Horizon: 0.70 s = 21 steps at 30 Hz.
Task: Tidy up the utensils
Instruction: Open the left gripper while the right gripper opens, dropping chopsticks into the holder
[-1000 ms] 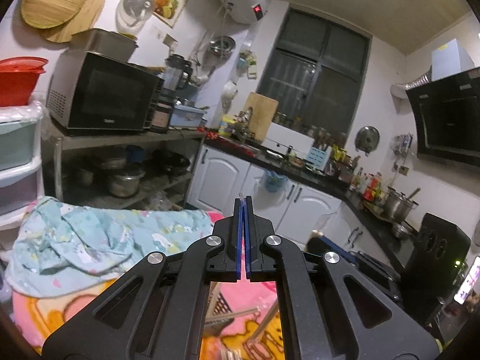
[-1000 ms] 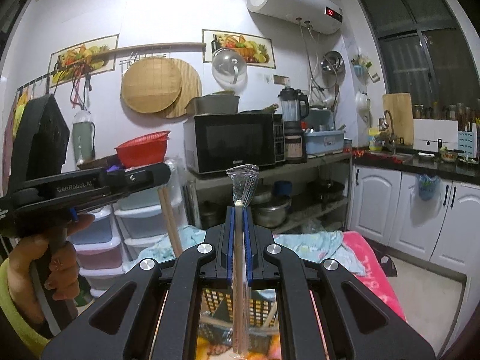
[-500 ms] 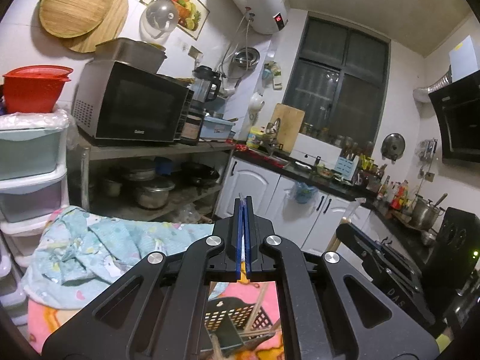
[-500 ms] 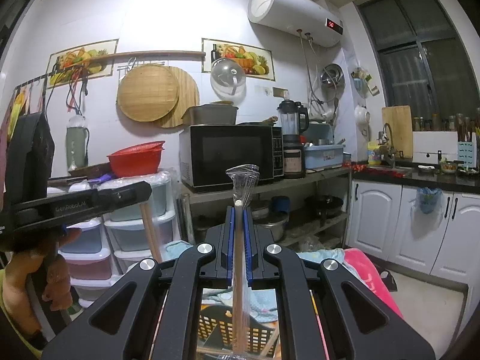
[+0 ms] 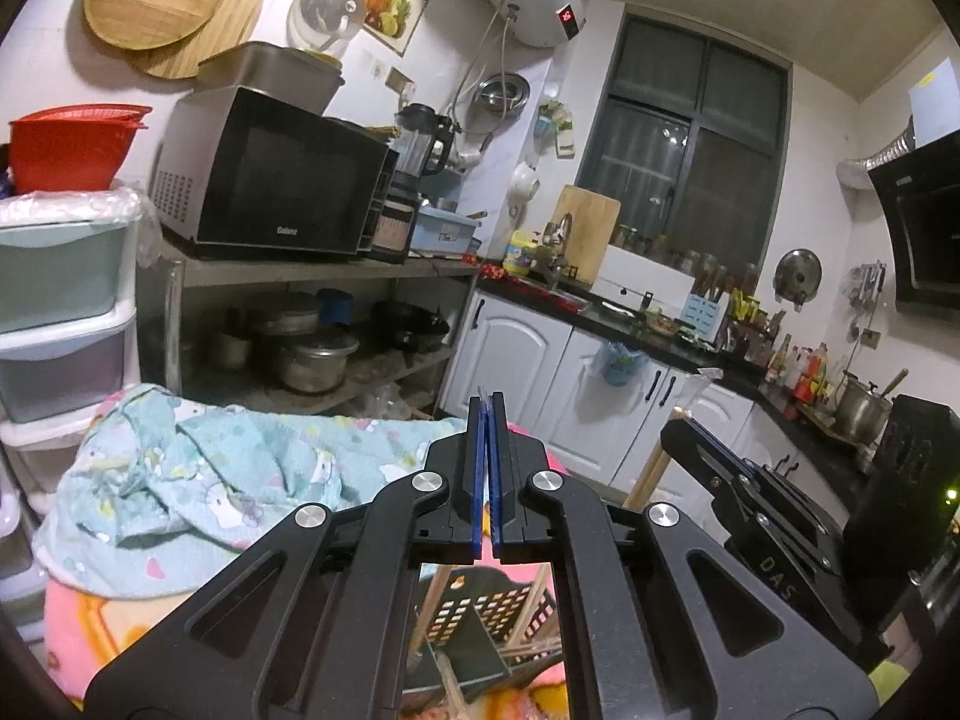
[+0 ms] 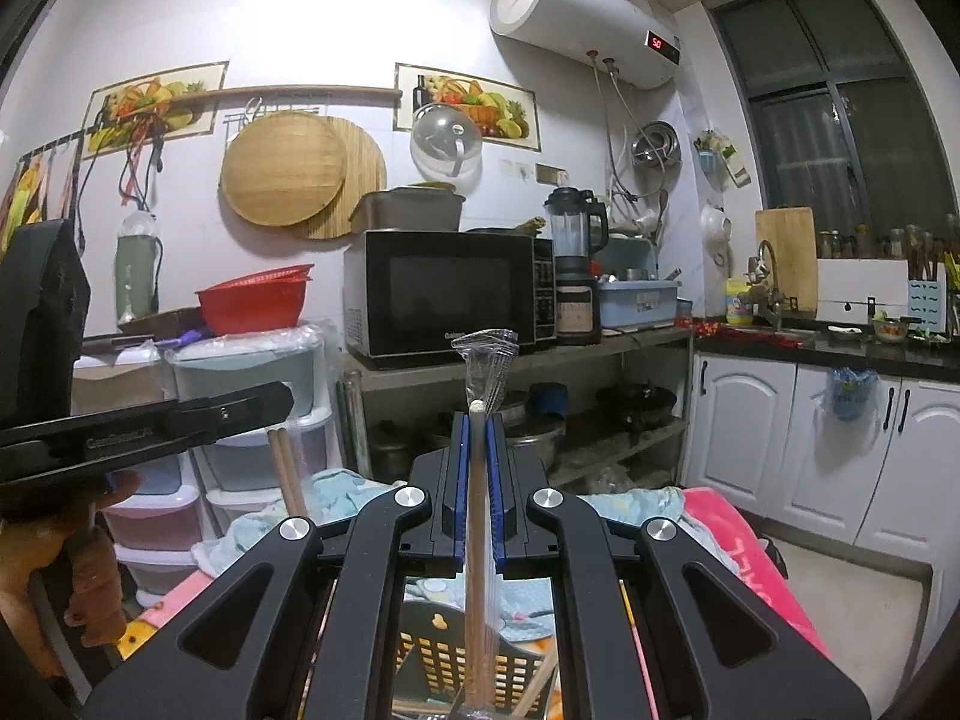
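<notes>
Noticed the black basket (image 5: 498, 606) sliding into the left view since a second back. Ended up right below the left tool (image 5: 486, 396), where earlier only got pink blanket (image 5: 78, 618) and loose sticks.

Writing first. Read "Galanz" off the front of the microwave (image 5: 282, 180). Caught a red "50" on the display of the water heater (image 6: 576, 6). Made out "DAS" on the side of the right tool (image 6: 477, 417) as seen from the left camera. Spotted white lettering on the side of the left tool too, but too blurred to read. Same for the letters on the blanket.

Right tool clenched on a wrapped chopstick (image 6: 476, 510), running straight up between the blue pads (image 6: 461, 480). Wore a clear plastic sleeve, with the crumpled end poking out past the tips. Bottom end hung down over the basket.

Left tool squeezed nearly flat, just a thin slit between the pads. Looked clamped on a wooden pair (image 6: 287, 468), seen from the right camera sticking out underneath it. Couldn't see the actual pinch from the left camera, though.

Basket sat on the blanket, below and between both tools, with a few more wooden sticks lying at angles inside. Both tools held up above it, near each other, not touching.
</notes>
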Tool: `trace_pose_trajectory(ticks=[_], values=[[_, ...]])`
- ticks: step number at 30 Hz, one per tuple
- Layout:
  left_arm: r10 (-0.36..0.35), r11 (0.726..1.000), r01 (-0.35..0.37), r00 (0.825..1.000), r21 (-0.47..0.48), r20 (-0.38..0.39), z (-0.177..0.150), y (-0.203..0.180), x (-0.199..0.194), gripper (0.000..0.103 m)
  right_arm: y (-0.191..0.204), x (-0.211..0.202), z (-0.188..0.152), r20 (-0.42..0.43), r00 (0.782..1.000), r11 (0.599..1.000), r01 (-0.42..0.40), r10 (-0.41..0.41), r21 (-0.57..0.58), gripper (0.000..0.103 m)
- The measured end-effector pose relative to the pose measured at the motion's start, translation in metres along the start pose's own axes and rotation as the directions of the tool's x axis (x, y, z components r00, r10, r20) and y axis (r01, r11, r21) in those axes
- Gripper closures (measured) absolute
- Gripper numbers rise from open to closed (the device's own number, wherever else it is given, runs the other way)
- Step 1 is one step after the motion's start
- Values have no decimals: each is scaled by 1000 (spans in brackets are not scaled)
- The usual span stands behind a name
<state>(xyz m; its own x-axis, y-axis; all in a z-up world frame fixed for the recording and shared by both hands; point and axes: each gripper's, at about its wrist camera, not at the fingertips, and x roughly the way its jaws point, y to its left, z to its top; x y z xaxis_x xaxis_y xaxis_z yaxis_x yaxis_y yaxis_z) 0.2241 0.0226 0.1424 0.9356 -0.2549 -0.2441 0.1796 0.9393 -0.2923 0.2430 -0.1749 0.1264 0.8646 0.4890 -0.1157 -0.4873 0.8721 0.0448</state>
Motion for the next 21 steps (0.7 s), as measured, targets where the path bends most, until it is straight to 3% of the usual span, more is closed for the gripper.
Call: trace_pose_trajectory(ticks=[14,17,21], values=[[14,999,-16,998,-33,-57,-24,15,10,102,-3,17,-29,-54,998,999,18,-17,32,96],[19,999,-21,998,-42,-64,-27,20,8,89,-5,18,-35,-79,997,999,29,-26,40,85],[30,998,-33,998,-54,-60,-28,24,0,75,-11,13,-41,-97,995,998,34,-28,56,81]])
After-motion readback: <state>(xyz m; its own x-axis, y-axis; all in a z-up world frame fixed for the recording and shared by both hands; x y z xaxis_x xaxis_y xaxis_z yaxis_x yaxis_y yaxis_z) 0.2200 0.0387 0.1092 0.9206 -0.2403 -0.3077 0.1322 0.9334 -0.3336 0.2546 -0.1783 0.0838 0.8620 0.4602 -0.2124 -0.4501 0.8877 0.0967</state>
